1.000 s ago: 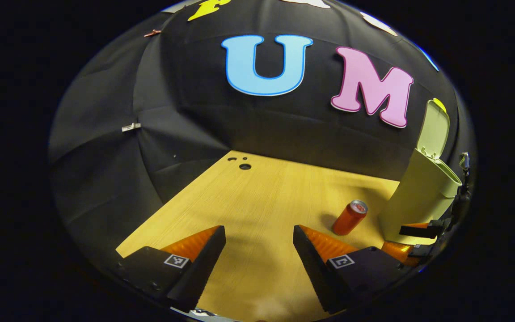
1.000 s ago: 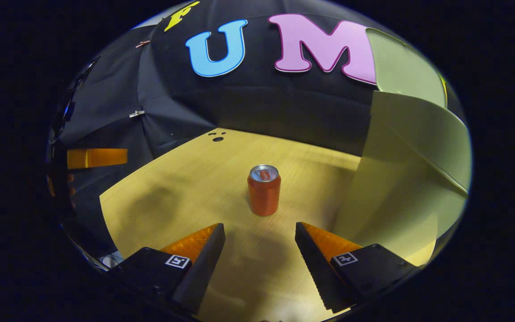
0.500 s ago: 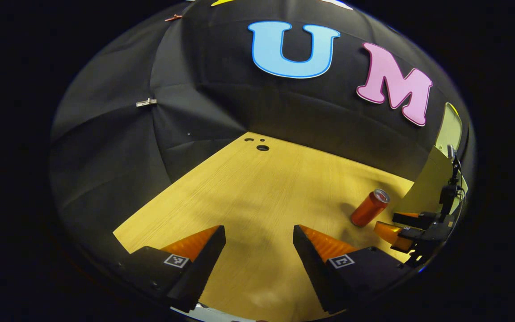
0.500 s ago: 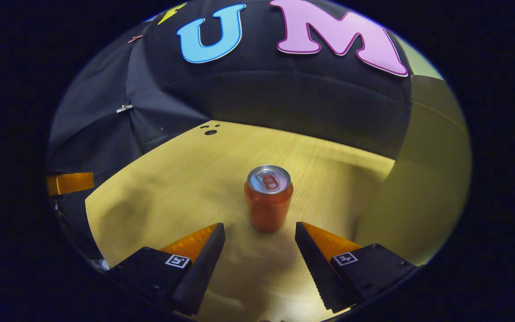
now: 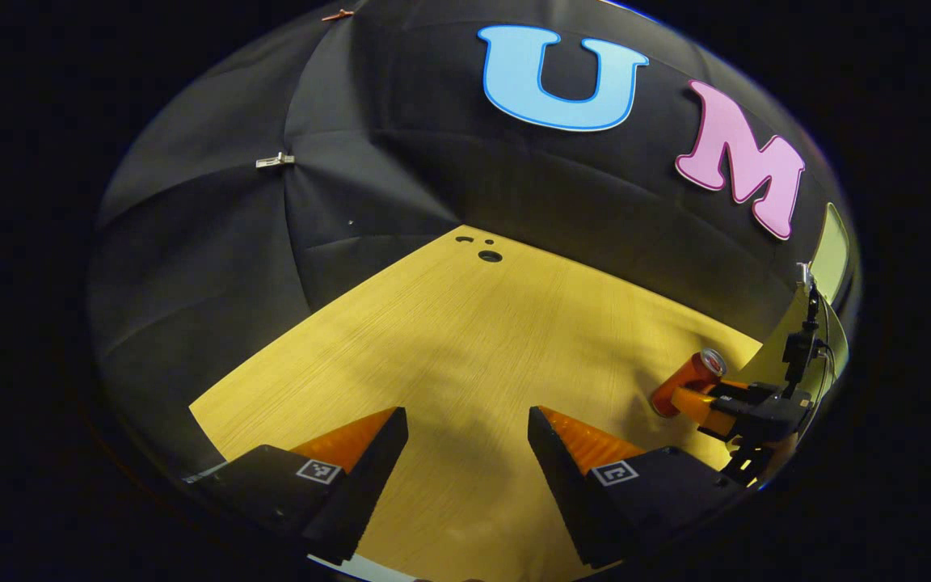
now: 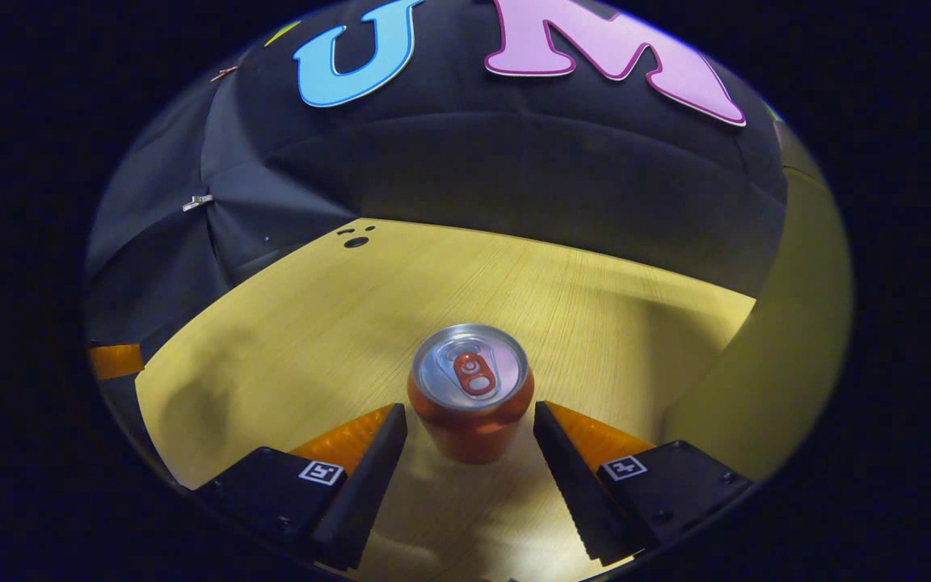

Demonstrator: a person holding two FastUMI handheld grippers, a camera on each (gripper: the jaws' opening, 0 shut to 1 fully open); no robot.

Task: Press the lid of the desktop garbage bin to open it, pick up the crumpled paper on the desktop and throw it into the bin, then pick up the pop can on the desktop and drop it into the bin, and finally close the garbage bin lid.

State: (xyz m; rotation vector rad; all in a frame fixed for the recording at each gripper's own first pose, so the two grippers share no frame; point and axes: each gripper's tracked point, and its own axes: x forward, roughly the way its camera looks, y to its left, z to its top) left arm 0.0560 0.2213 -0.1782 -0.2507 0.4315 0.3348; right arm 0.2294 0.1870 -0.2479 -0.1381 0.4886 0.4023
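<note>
The pop can [image 6: 470, 388] stands upright on the desk [image 6: 288, 323], right between the right gripper [image 6: 470, 440] fingers, which are wide open (not squeezing); left gripper [image 5: 468, 453], also open, is farther away

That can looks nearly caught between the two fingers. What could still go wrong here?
The right gripper is open around the upright pop can, its fingers not yet pressing; closing off-centre could tip it or push it across the desktop. The garbage bin stands close beside it, so a wide swing while lifting might bump its wall.
</note>
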